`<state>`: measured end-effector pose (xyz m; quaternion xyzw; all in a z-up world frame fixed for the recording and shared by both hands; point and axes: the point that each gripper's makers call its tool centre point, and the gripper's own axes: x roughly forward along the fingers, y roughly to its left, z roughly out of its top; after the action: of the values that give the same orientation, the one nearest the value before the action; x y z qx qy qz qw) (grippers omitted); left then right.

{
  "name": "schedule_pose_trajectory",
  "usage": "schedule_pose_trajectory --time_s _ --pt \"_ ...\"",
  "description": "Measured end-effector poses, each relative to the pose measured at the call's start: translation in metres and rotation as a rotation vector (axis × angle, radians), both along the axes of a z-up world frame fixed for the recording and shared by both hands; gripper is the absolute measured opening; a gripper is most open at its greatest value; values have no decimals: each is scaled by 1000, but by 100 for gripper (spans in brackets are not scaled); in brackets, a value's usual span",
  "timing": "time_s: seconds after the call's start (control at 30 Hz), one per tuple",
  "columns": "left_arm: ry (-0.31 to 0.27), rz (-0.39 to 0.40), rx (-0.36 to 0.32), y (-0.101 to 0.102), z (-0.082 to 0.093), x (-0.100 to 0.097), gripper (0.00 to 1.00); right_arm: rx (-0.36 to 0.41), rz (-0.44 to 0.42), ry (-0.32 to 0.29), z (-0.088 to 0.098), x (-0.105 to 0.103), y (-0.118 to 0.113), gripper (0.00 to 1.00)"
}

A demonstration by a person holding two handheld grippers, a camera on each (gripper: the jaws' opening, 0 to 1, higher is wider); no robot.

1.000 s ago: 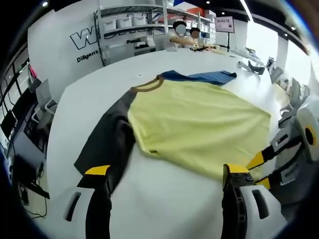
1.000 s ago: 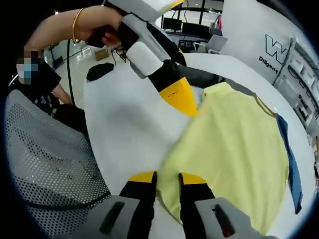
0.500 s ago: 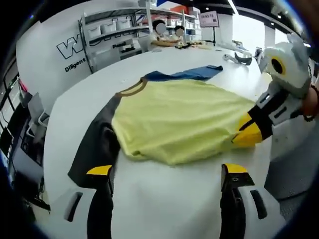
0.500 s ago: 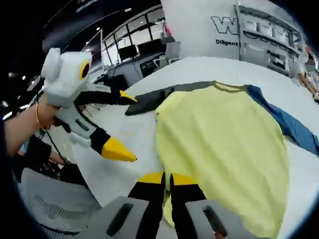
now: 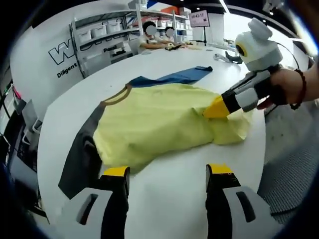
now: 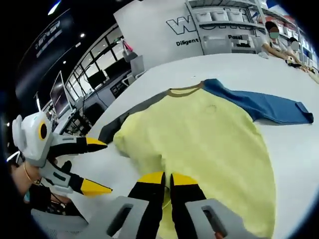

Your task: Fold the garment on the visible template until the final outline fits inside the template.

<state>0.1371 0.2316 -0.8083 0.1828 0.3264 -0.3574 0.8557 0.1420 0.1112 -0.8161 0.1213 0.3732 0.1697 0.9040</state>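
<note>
Right gripper view: the yellow T-shirt (image 6: 209, 134) lies on the white table (image 6: 294, 149), long axis running from the brown collar (image 6: 185, 91) at the far end to the hem at the near end. The blue sleeve (image 6: 259, 105) stretches out flat to the right; the dark grey sleeve (image 6: 132, 117) runs along the left edge. The right tool (image 6: 167, 178) has its yellow-tipped jaws pressed together, pinching the shirt's near hem. The left tool (image 6: 92, 167) sits at lower left, jaws spread, clear of the fabric.

Left gripper view: the left tool (image 5: 167, 171) is spread wide over bare table just short of the shirt (image 5: 149, 122). The right tool (image 5: 215, 108), held in a hand (image 5: 281, 89) with a red bracelet, has carried a hem corner up onto the yellow body; 0.5 s ago that corner was at the shirt's outer edge.

Room: shelving (image 5: 104, 37) along a white wall with dark lettering, people seated at a far table (image 5: 164, 45), monitors (image 6: 99, 79) behind.
</note>
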Motion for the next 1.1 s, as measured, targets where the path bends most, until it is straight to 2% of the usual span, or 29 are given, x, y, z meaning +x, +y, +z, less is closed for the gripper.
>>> schedule_pose_trajectory --time_s 0.1,0.2,0.33,0.43,0.53,0.6,0.67,0.77,0.87,0.97,1.1 --pt "-7 9 -33 -12 3 2 50 -3 -7 2 -4 8 -6 0" --pt "26 20 -56 -26 -1 2 47 2 -8 9 -8 16 -10 0" --pt "157 102 -176 -43 -11 -1 47 4 -14 18 -13 20 -13 0" --pt "226 167 -180 -42 -23 0 43 4 -15 21 -15 22 -15 0" --pt "273 226 -243 -48 -24 2 40 6 -15 23 -16 24 -16 0" --pt "290 233 -272 -54 -23 3 39 6 -18 26 -18 25 -18 0" --pt "298 241 -266 -57 -26 5 41 8 -20 30 -21 26 -19 0" --pt "330 281 -282 -60 -32 7 39 7 -23 35 -23 28 -20 0" --pt "385 323 -357 -69 -31 9 36 -10 -14 24 -23 30 -22 0" --pt "383 328 -350 -73 -33 11 31 -21 -10 14 -25 33 -24 0" --pt "375 322 -339 -77 -36 13 17 -32 1 5 -25 34 -24 0"
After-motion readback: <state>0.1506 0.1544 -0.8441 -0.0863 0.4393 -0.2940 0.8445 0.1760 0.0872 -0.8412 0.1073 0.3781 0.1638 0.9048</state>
